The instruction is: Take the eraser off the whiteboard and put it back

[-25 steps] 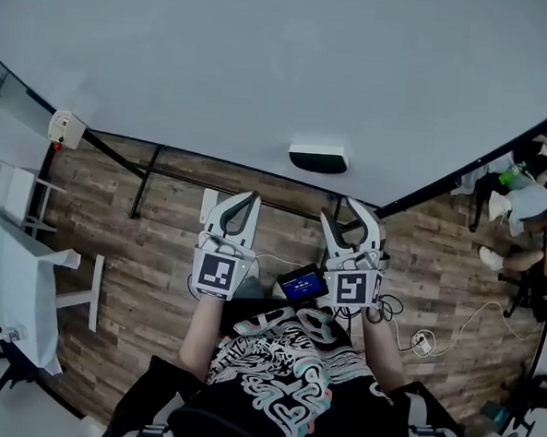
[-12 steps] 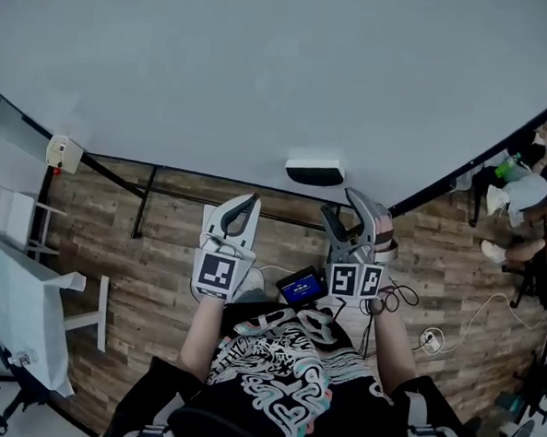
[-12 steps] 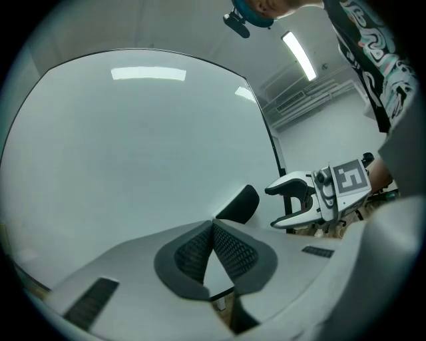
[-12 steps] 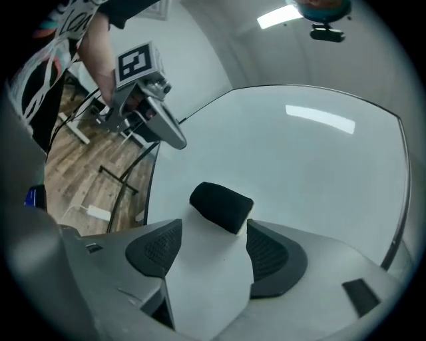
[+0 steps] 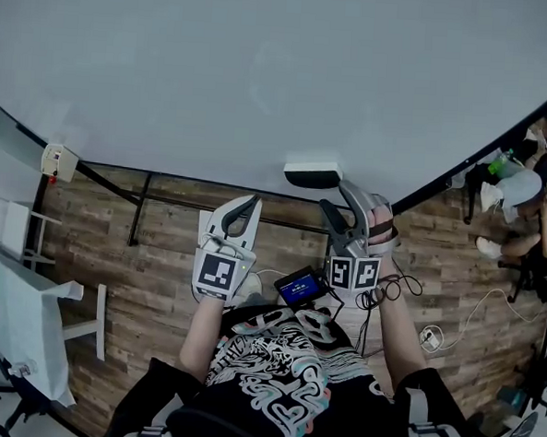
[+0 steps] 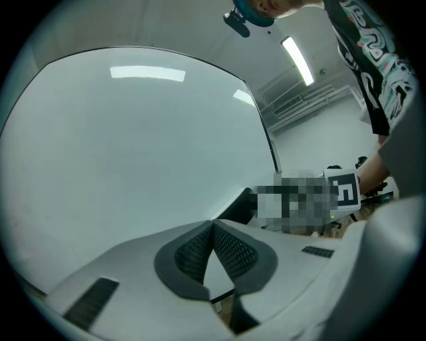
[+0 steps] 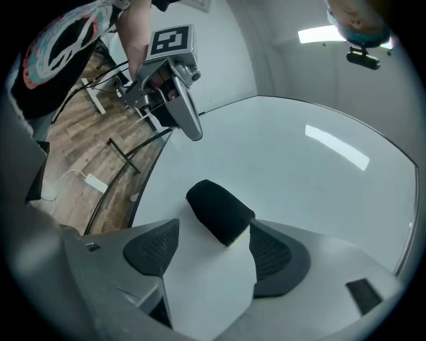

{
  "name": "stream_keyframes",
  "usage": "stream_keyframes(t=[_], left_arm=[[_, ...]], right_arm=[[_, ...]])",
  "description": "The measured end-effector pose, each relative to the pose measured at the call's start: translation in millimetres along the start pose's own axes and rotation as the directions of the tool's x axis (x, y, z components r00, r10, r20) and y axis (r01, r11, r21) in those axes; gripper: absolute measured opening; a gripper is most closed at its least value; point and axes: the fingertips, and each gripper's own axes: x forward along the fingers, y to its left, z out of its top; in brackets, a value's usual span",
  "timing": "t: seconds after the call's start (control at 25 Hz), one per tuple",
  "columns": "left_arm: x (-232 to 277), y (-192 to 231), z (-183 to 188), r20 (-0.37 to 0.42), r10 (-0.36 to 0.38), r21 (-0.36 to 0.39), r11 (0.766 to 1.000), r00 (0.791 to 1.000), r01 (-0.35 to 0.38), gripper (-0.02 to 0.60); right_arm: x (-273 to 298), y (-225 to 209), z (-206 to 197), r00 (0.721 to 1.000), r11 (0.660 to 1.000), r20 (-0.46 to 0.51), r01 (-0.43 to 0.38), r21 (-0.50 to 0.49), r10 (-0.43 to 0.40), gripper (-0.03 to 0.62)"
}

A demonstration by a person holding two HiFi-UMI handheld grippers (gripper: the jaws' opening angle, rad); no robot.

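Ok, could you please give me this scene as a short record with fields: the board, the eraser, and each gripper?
whiteboard: large, nothing written on it
eraser: dark, sits on the whiteboard near its lower edge
right gripper: jaws opening, eraser just at their tips, not gripped
left gripper: jaws together, nothing between them, facing the whiteboard

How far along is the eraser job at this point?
Nothing looks done yet: the eraser sits on the whiteboard. In hand: the right gripper is at it, jaws opening, with the eraser between them but not clamped. The left gripper is shut and empty. Left to do: grip the eraser, lift it off, put it back.
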Motion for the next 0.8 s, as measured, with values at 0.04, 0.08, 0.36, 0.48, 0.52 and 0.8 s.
stream_keyframes(t=[0.04, 0.08, 0.36, 0.48, 0.52, 0.8], left_arm=[[0.3, -0.5, -0.4, 0.0, -0.004, -0.004, 1.0, 1.0, 0.004, 0.014], [0.6, -0.7, -0.8, -0.002, -0.007, -0.006, 1.0, 1.0, 0.007, 0.014], [-2.2, 12.0, -8.4, -0.009, 0.01, -0.019, 1.0, 1.0, -0.01, 0.014], [-2.4, 14.7, -11.9, -0.012, 0.016, -0.031, 0.999, 1.0, -0.017, 0.014], [-1.8, 14.8, -12.2, -0.012, 0.016, -0.032, 0.999, 1.0, -0.017, 0.014], [1.2, 13.3, -11.8, -0.005, 0.01, -0.042, 0.999, 1.0, -0.01, 0.014]], right_arm=[[1.4, -0.6, 0.7, 1.0, 1.0, 0.004, 0.004, -0.022, -0.004, 0.315], [2.9, -0.7, 1.1, 1.0, 0.999, 0.006, 0.006, -0.046, -0.006, 0.324], [21.0, -2.0, -1.0, 1.0, 0.976, 0.001, 0.011, -0.216, -0.011, 0.408], [22.8, -5.1, 0.2, 1.0, 0.963, 0.017, 0.027, -0.268, -0.023, 0.41], [24.4, -5.2, 0.6, 1.0, 0.959, 0.021, 0.026, -0.281, -0.021, 0.41], [36.4, -12.0, -3.7, 0.999, 0.931, 0.01, 0.049, -0.361, -0.049, 0.41]])
